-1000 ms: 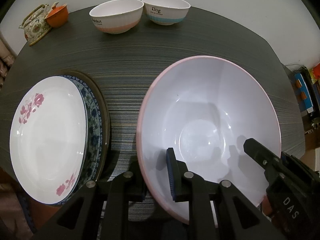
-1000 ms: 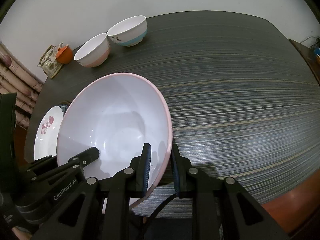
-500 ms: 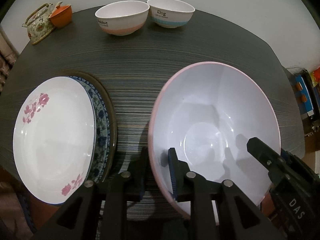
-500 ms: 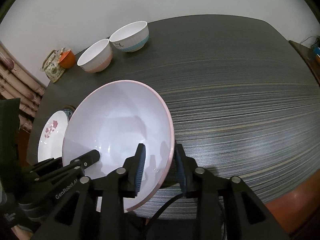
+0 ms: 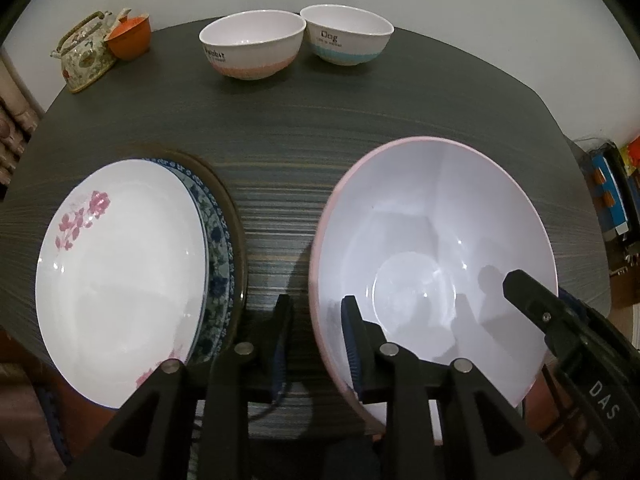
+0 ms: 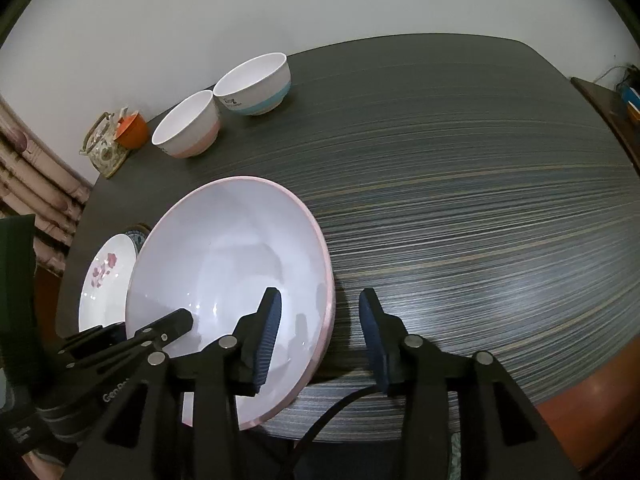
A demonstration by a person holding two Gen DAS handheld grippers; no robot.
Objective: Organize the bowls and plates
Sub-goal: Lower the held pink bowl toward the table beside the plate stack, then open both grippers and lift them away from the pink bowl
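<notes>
A large white bowl with a pink rim (image 5: 432, 240) rests on the dark striped table (image 5: 304, 128), and it also fills the lower left of the right wrist view (image 6: 224, 264). My left gripper (image 5: 318, 340) straddles the bowl's left rim; its jaws are opening and the pads stand off the rim. My right gripper (image 6: 320, 332) straddles the opposite rim, its jaws also opening, one finger inside the bowl and one outside, neither pressing. A white plate with pink flowers (image 5: 120, 272) tops a stack on a blue patterned plate (image 5: 218, 248) to the left of the bowl.
Two small bowls stand at the far edge, one with a pink band (image 5: 252, 50) and one with a blue band (image 5: 346, 40). A floral teapot (image 5: 84, 56) and an orange cup (image 5: 130, 38) sit at the back left. Bare table (image 6: 460, 200) stretches right of the large bowl.
Both grippers were shut on the large bowl's rim and have now spread their jaws off it. The bowl has settled lower and sits further from the plate stack.
</notes>
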